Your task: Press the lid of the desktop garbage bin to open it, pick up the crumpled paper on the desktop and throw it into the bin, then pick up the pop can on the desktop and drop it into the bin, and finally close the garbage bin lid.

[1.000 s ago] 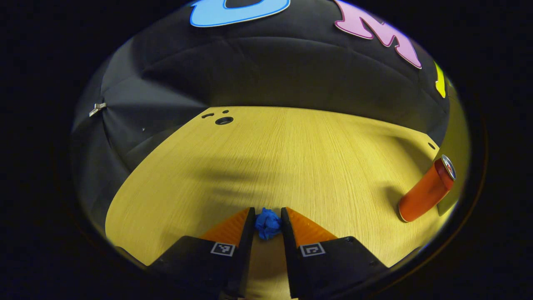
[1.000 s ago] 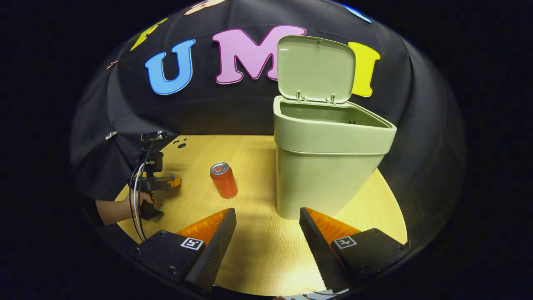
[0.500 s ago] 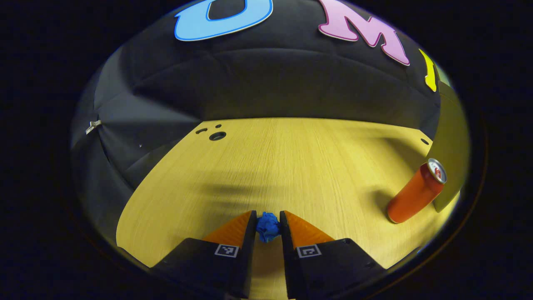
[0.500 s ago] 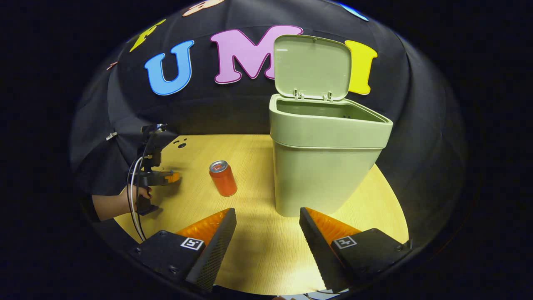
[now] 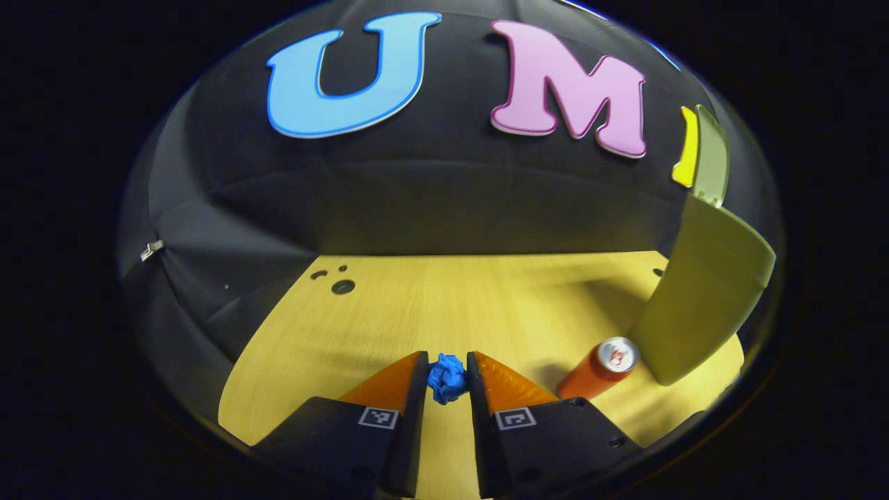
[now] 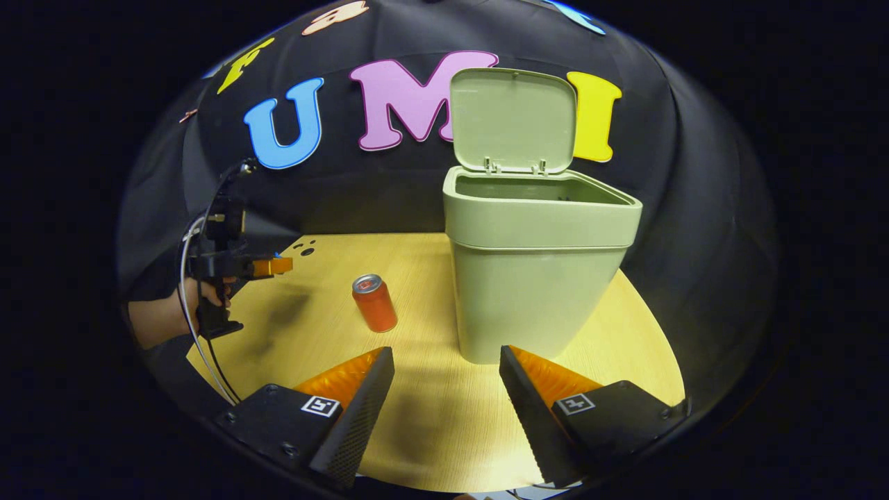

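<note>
Left claw [image 5: 448,368] clamped tight on the paper [image 5: 446,378], lifted clear above the worktop [image 5: 417,305]. Right claw [image 6: 446,361] spread wide, empty, facing the bin [image 6: 535,278].

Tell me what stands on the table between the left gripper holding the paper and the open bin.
In the right gripper view, the upright pop can stands between the left gripper and the bin. The left gripper view shows the crumpled paper pinched between its fingers.

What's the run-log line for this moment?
left gripper: shut on blue crumpled paper ball | right gripper: open, empty | green plastic bin: lid open | orange pop can: upright on desk
</note>
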